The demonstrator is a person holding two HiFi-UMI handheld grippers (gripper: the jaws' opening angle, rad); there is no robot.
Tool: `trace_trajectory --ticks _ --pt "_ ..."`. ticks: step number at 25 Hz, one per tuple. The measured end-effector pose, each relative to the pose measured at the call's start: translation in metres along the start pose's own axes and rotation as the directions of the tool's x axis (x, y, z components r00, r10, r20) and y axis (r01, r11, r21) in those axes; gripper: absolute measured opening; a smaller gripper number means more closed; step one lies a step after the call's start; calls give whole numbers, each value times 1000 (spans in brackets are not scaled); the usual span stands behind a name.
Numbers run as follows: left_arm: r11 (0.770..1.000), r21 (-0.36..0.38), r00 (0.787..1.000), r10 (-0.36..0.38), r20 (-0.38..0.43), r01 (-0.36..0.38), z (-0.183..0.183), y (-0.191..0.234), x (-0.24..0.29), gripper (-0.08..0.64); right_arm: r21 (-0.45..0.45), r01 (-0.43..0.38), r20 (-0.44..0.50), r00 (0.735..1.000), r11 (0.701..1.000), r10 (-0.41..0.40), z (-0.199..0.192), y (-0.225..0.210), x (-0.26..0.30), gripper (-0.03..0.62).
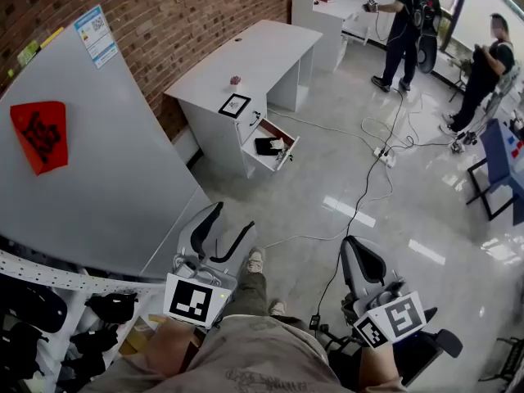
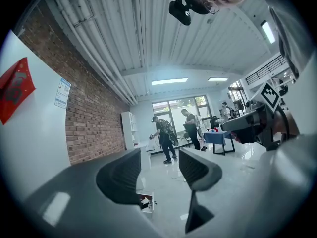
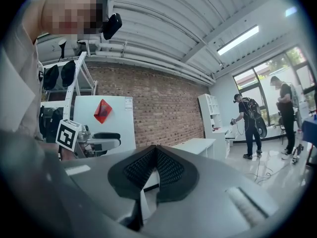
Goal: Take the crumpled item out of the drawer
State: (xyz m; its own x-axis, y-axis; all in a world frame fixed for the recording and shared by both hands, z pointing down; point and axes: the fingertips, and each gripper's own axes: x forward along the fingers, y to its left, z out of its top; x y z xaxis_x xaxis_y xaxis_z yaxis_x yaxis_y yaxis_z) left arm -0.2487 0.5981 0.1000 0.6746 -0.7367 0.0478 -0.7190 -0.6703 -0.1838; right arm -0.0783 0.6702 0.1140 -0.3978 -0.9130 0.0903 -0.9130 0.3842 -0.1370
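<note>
The white desk [image 1: 262, 51] stands several steps ahead by the brick wall. Its drawer [image 1: 271, 147] is pulled open. A pale crumpled item [image 1: 279, 144] lies inside beside something dark [image 1: 264, 146]. In the left gripper view the open drawer [image 2: 146, 201] shows small and far off, low between the jaws. My left gripper [image 1: 233, 219] [image 2: 161, 168] is held near my waist, open and empty. My right gripper [image 1: 354, 244] [image 3: 156, 151] is also near my waist, shut with its pads pressed together and nothing between them. Both are far from the drawer.
A large whiteboard [image 1: 90, 162] leans at my left, with a rack of dark gear [image 1: 49, 318] below it. Cables and a power strip [image 1: 383, 152] cross the floor right of the desk. Two people [image 1: 408, 23] stand at the back right near a blue table [image 1: 501, 158].
</note>
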Motion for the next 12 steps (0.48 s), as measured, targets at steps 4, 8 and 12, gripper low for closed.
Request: trace_trajectory --ticks 4,8,12 --pt "1000 2 1000 -11 1 11 -5 19 22 230 7 10 1 1000 1000 -10 -1 -10 23 28" --pt "1000 -7 1000 -14 -10 13 -16 44 49 230 12 25 -26 999 1000 -25 -7 -26 55 28" --pt "1000 -9 999 -27 -34 27 -34 77 89 230 15 43 -51 998 999 -43 -9 -47 98 28"
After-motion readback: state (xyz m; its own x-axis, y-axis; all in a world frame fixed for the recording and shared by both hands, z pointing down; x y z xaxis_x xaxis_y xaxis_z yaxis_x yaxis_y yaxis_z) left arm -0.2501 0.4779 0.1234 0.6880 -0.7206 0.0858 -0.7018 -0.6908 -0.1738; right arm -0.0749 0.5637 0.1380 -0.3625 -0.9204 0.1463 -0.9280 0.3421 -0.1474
